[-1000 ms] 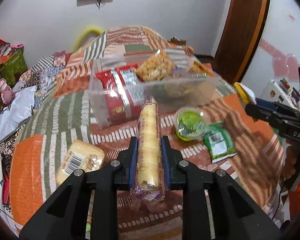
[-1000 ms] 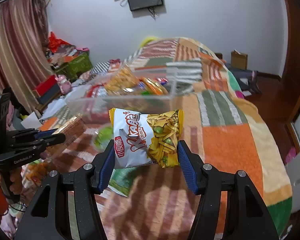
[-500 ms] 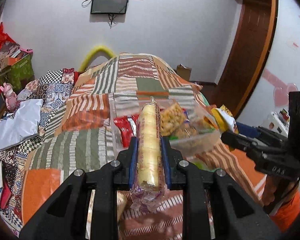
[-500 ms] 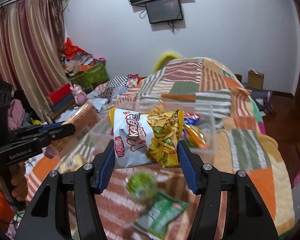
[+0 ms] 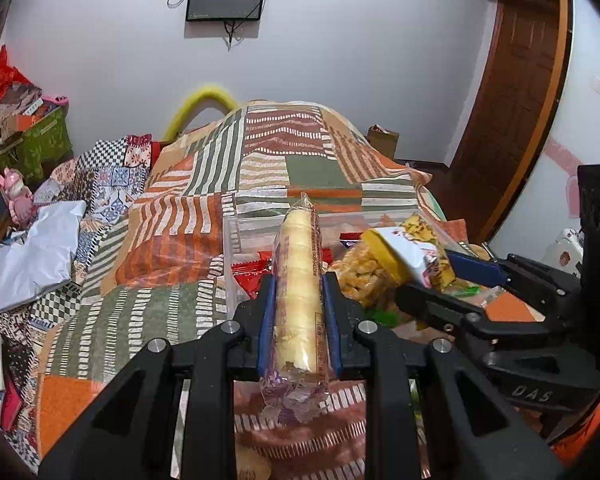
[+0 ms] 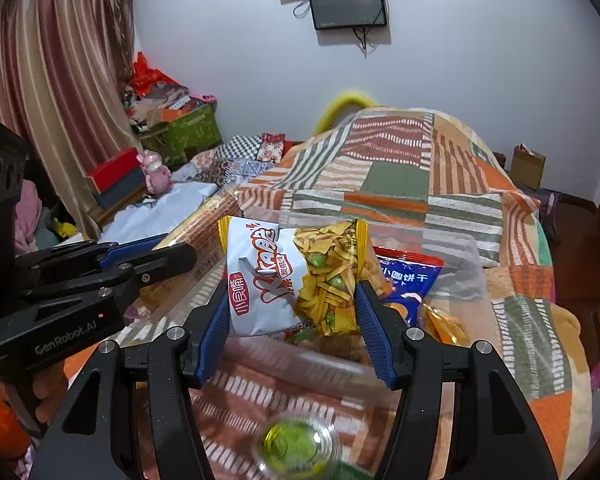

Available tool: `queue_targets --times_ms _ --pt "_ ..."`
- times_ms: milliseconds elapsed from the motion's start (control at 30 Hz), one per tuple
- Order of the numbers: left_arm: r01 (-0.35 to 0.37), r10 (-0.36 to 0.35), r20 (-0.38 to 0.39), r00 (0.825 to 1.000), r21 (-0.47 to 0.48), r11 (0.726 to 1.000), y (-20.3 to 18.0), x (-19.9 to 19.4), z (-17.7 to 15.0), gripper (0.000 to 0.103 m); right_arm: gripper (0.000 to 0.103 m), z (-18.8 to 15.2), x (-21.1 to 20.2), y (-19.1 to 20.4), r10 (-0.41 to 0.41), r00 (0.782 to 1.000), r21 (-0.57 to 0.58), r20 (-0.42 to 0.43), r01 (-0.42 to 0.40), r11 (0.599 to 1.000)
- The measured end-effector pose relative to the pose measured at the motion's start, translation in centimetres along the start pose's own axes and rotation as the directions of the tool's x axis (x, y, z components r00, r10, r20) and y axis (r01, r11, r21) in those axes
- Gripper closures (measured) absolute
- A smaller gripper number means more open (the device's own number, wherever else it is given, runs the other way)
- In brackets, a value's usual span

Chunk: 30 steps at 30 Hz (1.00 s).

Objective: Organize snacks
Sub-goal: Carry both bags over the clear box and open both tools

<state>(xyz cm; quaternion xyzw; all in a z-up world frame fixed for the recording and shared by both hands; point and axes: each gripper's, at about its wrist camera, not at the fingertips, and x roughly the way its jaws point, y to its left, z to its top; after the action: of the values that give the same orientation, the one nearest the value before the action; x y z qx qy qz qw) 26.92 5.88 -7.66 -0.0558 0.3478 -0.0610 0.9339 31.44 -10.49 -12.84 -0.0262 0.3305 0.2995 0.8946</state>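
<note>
Whereas a second ago both grippers hung back over the bedspread with the snacks lifted, each now stands at the clear plastic bin (image 6: pixel 466 258), which has come much closer in both views. Left gripper (image 5: pixel 298 320): jaws clamped on the sides of a long roll of biscuits (image 5: pixel 298 280), whose far tip reaches over the bin's near wall. Right gripper (image 6: pixel 292 312): jaws pressed against both edges of a white-and-yellow snack bag (image 6: pixel 296 276), held above the bin's near rim, over a blue biscuit packet (image 6: pixel 410 280) already inside. A small green jelly cup (image 6: pixel 296 448) lies on the bedspread (image 6: pixel 384 168) below, outside the bin. Judged from this approach, both carried items are about to be dropped in; the cup would remain to be collected.
</note>
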Motion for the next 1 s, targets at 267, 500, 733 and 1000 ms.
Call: queue_targets --times_ms 267,500,733,1000 --pt "-0.013 0.013 -0.009 1.000 0.010 1.000 0.1 2.2 0.1 0.081 0.046 -0.5 2.7 0.2 -0.034 0.998 -0.028 -0.051 0.033 0.999" --pt "-0.007 0.008 -0.027 1.000 0.034 0.999 -0.4 2.6 0.0 0.077 0.039 -0.6 3.0 1.1 -0.066 0.996 -0.077 -0.067 0.061 0.995" --pt "0.034 -0.035 -0.031 0.999 -0.027 0.999 0.5 0.9 0.1 0.064 0.031 -0.2 1.2 0.7 -0.049 0.997 -0.054 -0.061 0.046 0.997" --pt "-0.003 0.003 0.018 1.000 -0.005 1.000 0.8 -3.6 -0.6 0.046 0.026 -0.7 -2.9 1.0 -0.055 0.998 -0.065 -0.009 0.054 0.996"
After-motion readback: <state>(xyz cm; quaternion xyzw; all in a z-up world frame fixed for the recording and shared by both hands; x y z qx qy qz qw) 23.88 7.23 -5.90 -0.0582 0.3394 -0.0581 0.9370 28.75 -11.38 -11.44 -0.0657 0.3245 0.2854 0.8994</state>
